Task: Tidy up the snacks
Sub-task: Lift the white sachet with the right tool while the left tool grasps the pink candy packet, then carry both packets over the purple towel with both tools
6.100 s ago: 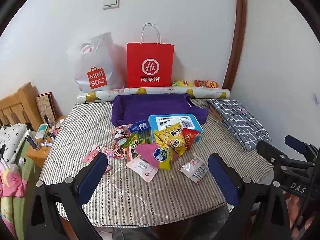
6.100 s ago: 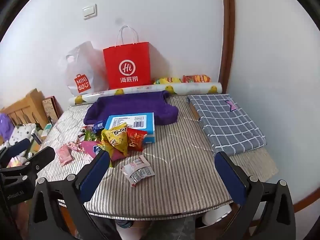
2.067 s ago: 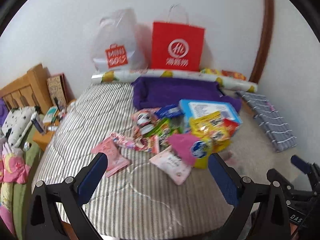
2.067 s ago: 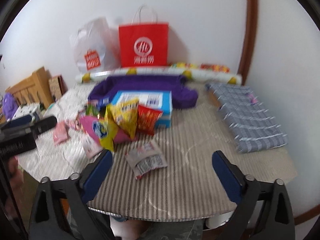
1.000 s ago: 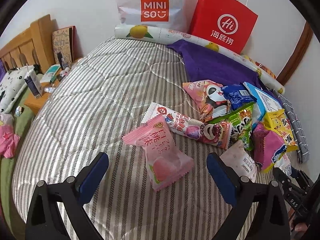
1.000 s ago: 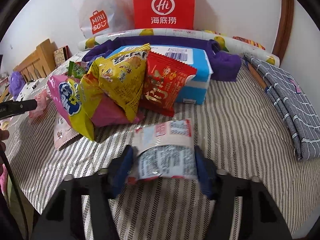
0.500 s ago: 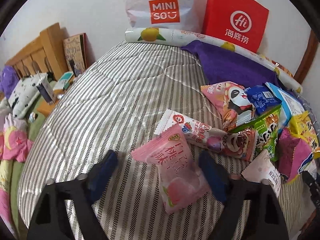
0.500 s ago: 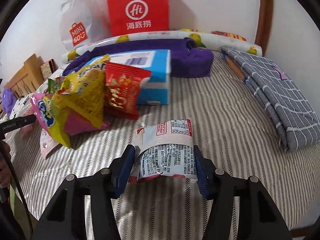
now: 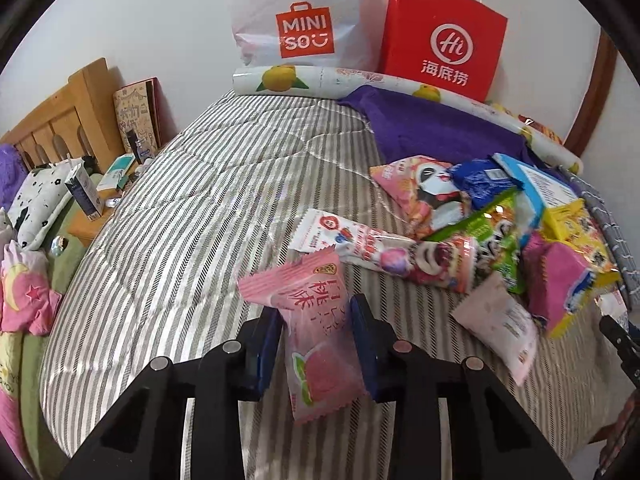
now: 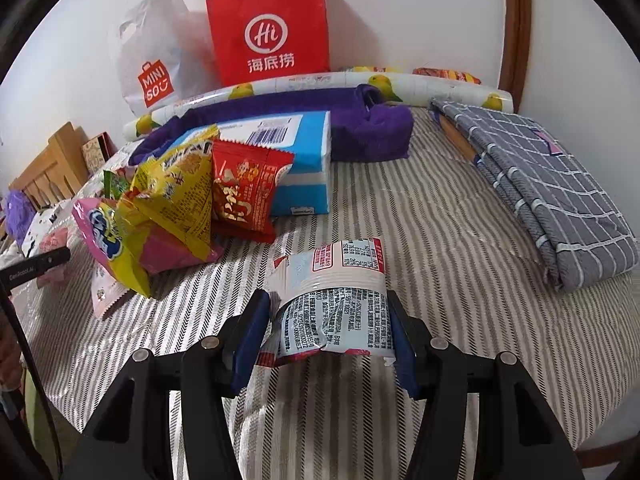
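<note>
A pink peach-print packet (image 9: 308,300) sits between the blue pads of my left gripper (image 9: 318,320), whose jaws are closing and touch both its sides. My right gripper (image 10: 328,308) is shut on a white printed sachet (image 10: 336,276), which is buckled between the pads just above the striped mattress (image 10: 440,240). A heap of snack packets (image 9: 492,240) lies to the right of the pink packet. In the right wrist view it shows as yellow, pink and red bags (image 10: 180,200) against a blue box (image 10: 300,160).
A red paper bag (image 9: 444,40) and a white plastic bag (image 9: 300,20) stand at the wall behind a printed roll (image 9: 280,78) and a purple towel (image 9: 436,128). A folded grey checked cloth (image 10: 552,184) lies at right. The mattress drops off at left by a wooden headboard (image 9: 60,120).
The left jaws went from wide open to closed against the pink packet. The right gripper kept its hold on the sachet and shifted a little sideways.
</note>
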{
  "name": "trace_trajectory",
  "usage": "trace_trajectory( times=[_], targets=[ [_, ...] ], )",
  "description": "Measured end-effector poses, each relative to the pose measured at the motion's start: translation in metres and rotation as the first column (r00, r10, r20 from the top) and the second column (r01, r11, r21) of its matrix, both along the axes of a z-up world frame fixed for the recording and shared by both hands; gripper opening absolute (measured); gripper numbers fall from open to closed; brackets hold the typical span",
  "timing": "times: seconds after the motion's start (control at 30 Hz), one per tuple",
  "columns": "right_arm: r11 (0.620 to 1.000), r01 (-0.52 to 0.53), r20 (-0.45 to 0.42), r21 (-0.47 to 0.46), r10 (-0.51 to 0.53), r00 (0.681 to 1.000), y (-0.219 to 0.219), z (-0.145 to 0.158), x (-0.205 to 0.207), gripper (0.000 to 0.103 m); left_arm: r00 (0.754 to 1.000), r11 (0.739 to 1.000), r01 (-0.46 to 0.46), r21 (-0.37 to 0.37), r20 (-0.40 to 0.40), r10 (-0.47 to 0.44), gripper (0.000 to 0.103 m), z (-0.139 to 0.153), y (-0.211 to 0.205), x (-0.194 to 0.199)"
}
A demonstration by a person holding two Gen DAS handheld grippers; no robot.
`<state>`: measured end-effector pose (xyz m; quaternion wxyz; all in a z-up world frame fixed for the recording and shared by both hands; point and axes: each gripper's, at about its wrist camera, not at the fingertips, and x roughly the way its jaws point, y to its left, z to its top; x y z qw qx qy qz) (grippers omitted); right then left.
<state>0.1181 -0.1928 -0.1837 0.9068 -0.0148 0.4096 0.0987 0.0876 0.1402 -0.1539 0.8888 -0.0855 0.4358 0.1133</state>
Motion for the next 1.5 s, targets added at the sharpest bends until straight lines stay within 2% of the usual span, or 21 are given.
trace_trajectory(
  times=[0.2,0.43,0.67,1.07,1.33,1.5],
  targets=[
    [1.000,0.012,0.019,0.006,-0.012,1.000,-0.006,0.015,-0.011,0.056,0.998,0.996,0.068,-0.054,0.017,-0.068,0.033,0.018,-0.028,-0.009],
    [1.000,0.002,0.052,0.011,-0.003,0.999,-0.005,0.045,-0.023,0.056,0.988,0.988,0.153,-0.036,0.041,-0.152,0.033,0.047,-0.067,-0.004],
    [1.000,0.010,0.086,0.003,-0.010,0.996,-0.002,0.076,-0.017,0.056,0.975,0.977,0.210,-0.038,0.079,-0.206,0.033,0.078,-0.084,0.012],
    [0.999,-0.033,0.146,0.018,0.030,0.989,0.019,0.126,0.023,0.056,0.955,0.956,0.282,-0.084,0.123,-0.271,0.033,0.113,-0.096,0.062],
    [0.997,-0.071,0.175,0.037,0.063,0.983,0.034,0.148,0.059,0.056,0.948,0.956,0.292,-0.028,0.138,-0.285,0.033,0.139,-0.092,0.096],
    [0.996,-0.075,0.169,0.051,0.066,0.983,0.040,0.150,0.088,0.056,0.949,0.958,0.284,-0.030,0.149,-0.277,0.033,0.148,-0.086,0.117]
  ],
)
